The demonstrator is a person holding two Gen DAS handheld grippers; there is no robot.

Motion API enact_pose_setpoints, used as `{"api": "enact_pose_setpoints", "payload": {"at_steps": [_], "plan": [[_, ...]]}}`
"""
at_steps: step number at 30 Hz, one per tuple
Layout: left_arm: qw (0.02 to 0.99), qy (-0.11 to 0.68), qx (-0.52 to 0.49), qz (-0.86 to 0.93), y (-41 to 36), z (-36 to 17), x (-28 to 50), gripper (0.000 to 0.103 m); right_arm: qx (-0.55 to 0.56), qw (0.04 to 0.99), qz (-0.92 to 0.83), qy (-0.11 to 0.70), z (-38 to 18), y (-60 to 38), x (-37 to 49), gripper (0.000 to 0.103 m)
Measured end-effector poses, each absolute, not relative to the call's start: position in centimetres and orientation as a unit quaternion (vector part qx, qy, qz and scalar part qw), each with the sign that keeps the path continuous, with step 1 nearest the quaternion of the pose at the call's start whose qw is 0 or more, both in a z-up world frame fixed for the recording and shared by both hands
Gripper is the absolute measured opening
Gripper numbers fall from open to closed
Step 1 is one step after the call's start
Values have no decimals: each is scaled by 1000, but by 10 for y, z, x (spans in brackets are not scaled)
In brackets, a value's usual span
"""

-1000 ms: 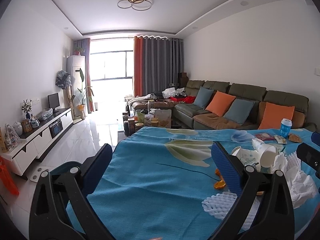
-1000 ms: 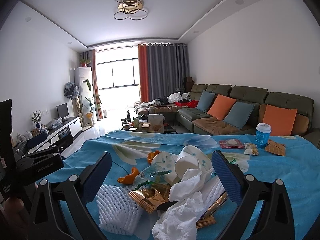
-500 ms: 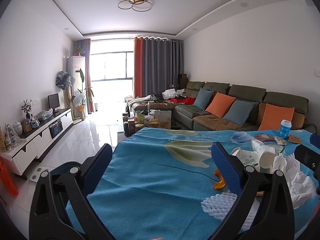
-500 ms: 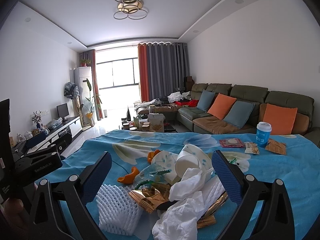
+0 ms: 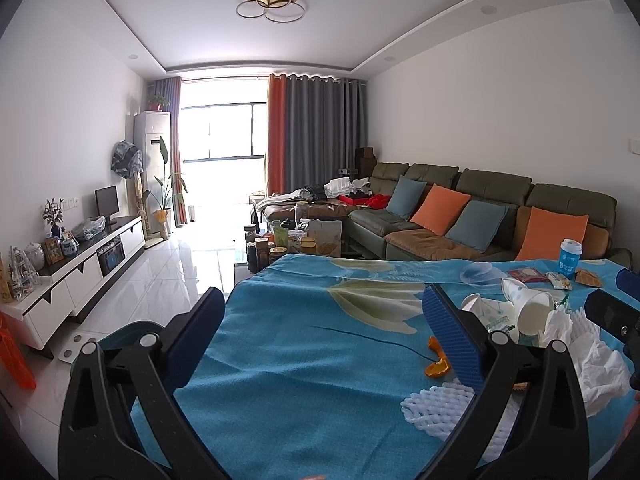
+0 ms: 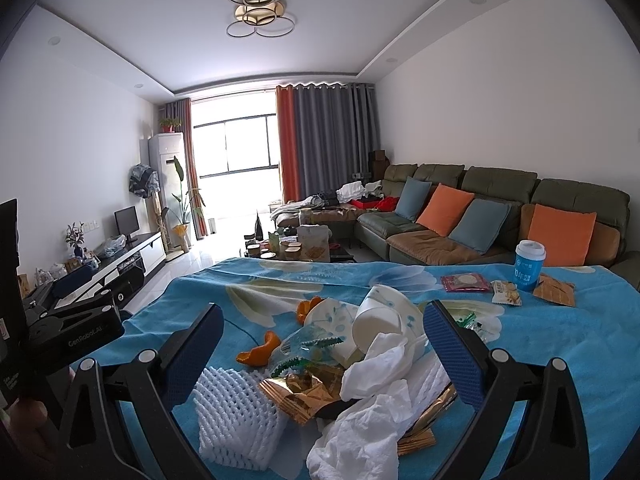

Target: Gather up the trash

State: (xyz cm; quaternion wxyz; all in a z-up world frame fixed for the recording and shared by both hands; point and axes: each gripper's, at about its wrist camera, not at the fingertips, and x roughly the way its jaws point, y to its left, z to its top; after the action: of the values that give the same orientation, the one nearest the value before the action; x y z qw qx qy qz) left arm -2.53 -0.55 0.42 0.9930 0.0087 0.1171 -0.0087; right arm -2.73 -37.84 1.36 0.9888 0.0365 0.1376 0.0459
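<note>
A heap of trash lies on the blue flowered tablecloth [image 6: 560,344]: white foam fruit net [image 6: 236,416], crumpled tissues [image 6: 360,420], gold wrappers [image 6: 304,394], tipped paper cups [image 6: 384,320] and orange peel [image 6: 258,350]. My right gripper [image 6: 320,356] hangs open just above the heap, holding nothing. My left gripper [image 5: 320,340] is open over bare cloth to the left of the heap, where the foam net [image 5: 436,408], orange peel [image 5: 436,362], cups [image 5: 528,312] and tissues [image 5: 600,364] show past its right finger.
A blue lidded cup [image 6: 529,265] and flat snack packets [image 6: 466,283] lie at the table's far right. Beyond it stand a cluttered coffee table [image 6: 296,246], a green sofa [image 6: 500,216] with cushions and a white TV cabinet [image 5: 80,272]. A blue bin rim [image 5: 128,330] shows below the table's left edge.
Both views shift only slightly; the grippers stay open and the trash has not moved.
</note>
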Motion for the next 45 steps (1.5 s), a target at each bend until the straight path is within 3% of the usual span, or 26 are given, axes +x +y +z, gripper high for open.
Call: {"api": "enact_pose_setpoints", "payload": {"at_steps": [32,41,45], "plan": [[990,135,10,-27,-6,-7,-26,97,47,986,48,155,2,-386,-29,97],[968,209,20,-134,-17,-29,-21,97,53,977,56,200,-8,-399,-39,97],[947,256,23,-194,-27,-45,-21,97,66,969,67,227,-14,-405,-43,85]]}}
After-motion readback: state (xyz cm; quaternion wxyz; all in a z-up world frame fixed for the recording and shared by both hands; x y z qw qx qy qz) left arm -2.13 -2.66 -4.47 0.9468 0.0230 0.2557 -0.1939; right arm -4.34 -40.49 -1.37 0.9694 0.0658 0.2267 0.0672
